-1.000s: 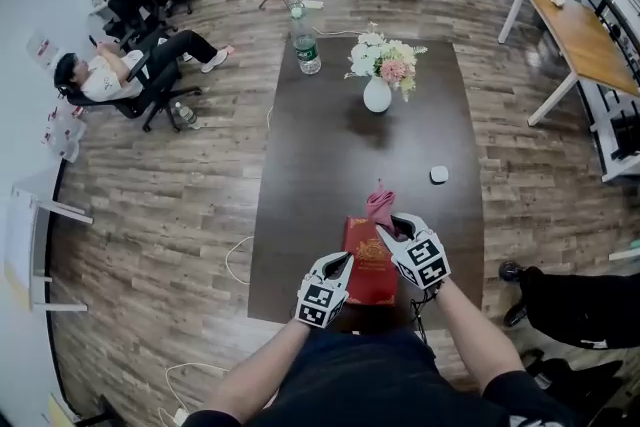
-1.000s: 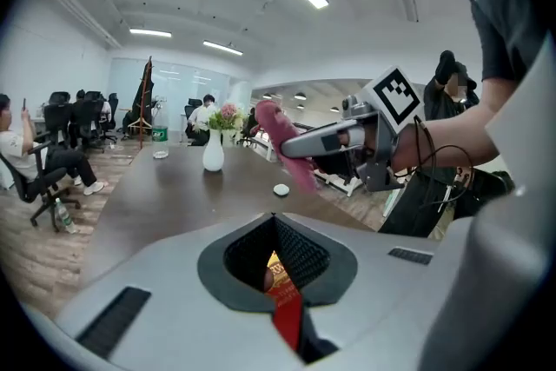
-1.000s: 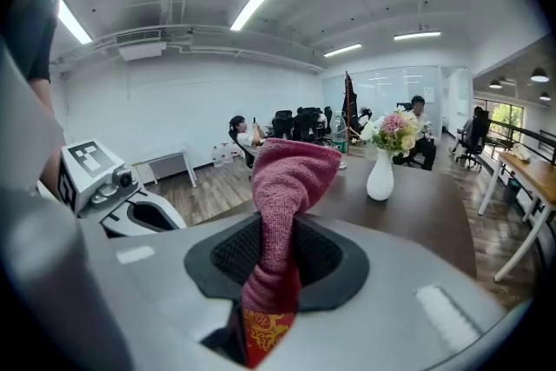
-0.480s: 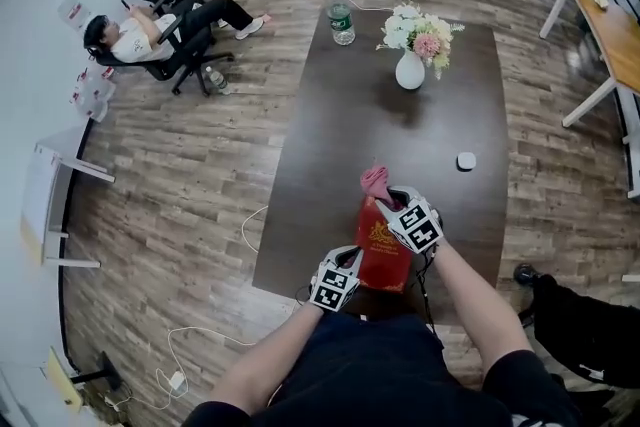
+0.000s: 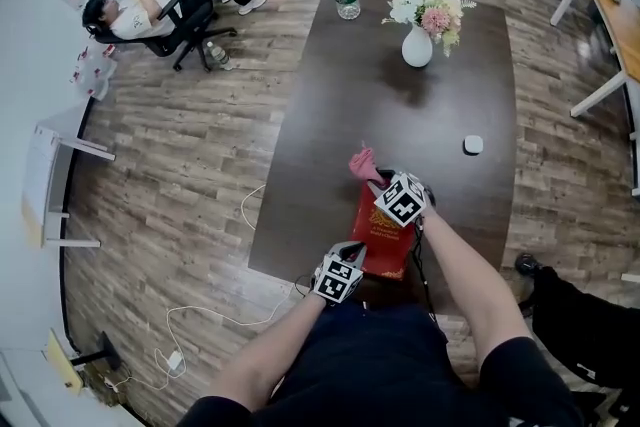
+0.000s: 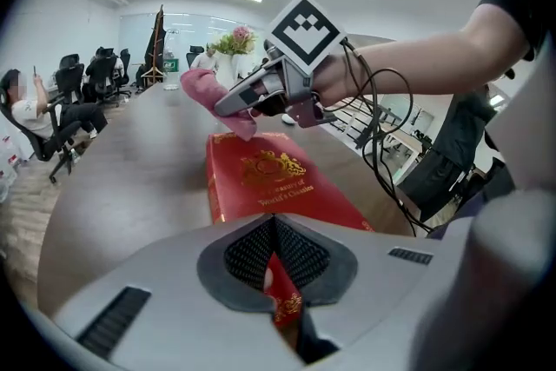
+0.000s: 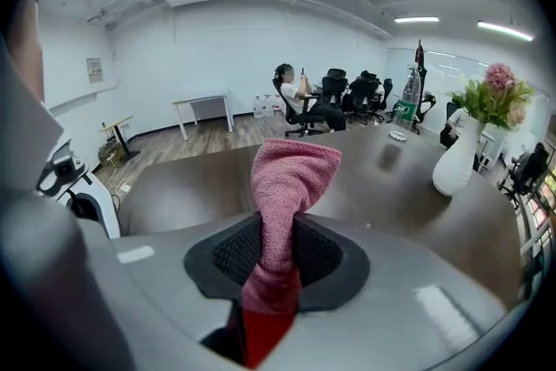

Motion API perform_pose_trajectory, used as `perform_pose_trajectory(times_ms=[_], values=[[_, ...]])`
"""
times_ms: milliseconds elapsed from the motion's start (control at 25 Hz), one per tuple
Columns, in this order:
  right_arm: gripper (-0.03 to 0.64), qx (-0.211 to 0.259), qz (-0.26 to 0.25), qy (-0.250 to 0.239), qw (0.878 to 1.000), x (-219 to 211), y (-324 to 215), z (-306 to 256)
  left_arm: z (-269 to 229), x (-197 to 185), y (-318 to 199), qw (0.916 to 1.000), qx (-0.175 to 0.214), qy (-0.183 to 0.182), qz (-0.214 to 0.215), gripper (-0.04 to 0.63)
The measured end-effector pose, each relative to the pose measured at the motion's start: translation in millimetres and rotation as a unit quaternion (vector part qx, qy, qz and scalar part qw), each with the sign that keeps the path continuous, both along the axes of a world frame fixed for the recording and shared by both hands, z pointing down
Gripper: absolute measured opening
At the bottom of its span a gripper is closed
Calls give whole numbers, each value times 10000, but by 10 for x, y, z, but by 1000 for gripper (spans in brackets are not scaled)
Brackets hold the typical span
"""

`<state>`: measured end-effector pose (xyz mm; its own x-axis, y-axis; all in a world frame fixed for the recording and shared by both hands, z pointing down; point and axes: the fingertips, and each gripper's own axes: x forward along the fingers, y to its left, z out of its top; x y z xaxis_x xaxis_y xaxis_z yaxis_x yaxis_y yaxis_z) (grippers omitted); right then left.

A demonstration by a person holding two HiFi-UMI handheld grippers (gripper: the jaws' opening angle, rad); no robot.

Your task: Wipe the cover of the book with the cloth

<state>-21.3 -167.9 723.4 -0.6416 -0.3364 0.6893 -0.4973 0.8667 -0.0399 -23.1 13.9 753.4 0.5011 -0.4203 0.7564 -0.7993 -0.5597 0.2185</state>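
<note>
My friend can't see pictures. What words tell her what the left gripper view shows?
The left gripper has its jaws shut on the near edge of a red hardcover book with gold print on a dark brown table. Beyond, the right gripper holds a pink cloth at the book's far end.

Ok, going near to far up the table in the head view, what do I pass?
Left gripper → book → cloth → small white object → vase → bottle.
</note>
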Motion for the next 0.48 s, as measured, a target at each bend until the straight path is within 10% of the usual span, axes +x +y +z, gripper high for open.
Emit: perform_pose_trajectory(times_ms=[480], values=[[107, -26, -219, 581, 9981, -121, -56, 423, 209, -48, 137, 9988, -435, -209, -6, -5]])
